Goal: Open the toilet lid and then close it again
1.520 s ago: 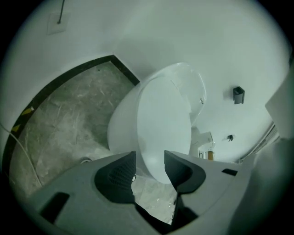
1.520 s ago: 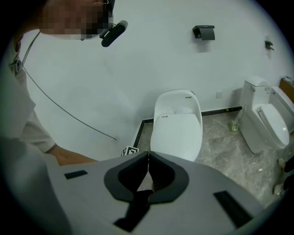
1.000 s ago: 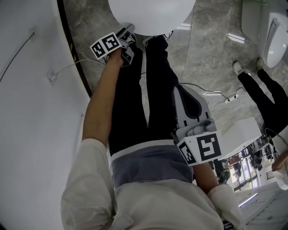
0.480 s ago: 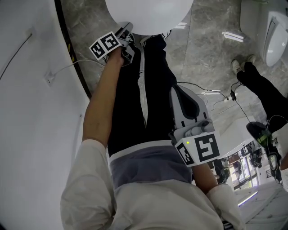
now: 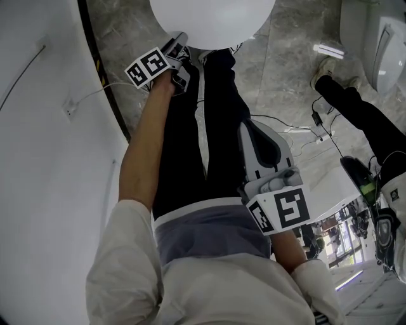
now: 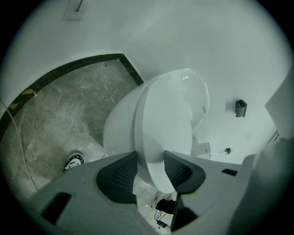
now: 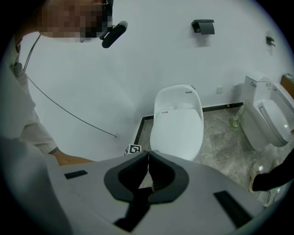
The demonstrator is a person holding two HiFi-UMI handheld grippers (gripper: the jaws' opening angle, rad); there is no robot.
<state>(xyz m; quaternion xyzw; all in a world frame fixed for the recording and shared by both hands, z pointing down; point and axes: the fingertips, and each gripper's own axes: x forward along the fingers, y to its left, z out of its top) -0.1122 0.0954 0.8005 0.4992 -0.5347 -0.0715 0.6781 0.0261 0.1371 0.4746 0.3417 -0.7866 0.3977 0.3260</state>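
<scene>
At the top of the head view, the white toilet [image 5: 212, 19] sits on the grey marbled floor [image 5: 279, 76] just beside the curved white wall [image 5: 38, 159], and your left arm reaches out to its front edge. Its lid [image 7: 177, 128] lies down flat over the bowl, as the right gripper view shows from further back. Your left gripper [image 5: 183, 60] points down at the lid's front rim; in the left gripper view the rim [image 6: 165, 124] stands between the two dark pads [image 6: 120, 176], the jaws have just been closing, and the pads now rest against the rim on both sides, so you are grasping the lid. That gripper's marker cube [image 7: 133, 149] peeks out just beside the toilet's base in the right gripper view. Your right gripper [image 5: 252, 130] hangs at your waist, over your dark trousers [image 5: 209, 127] and well apart from the toilet, with its jaws clenched together and nothing between them [image 7: 148, 156]. A thin cable [image 5: 120, 89] runs along the wall near your left arm. Off to the right, a second toilet [image 7: 268, 119] stands against the wall, and another person's dark-clad leg [image 5: 355, 108] stretches across the floor near it
</scene>
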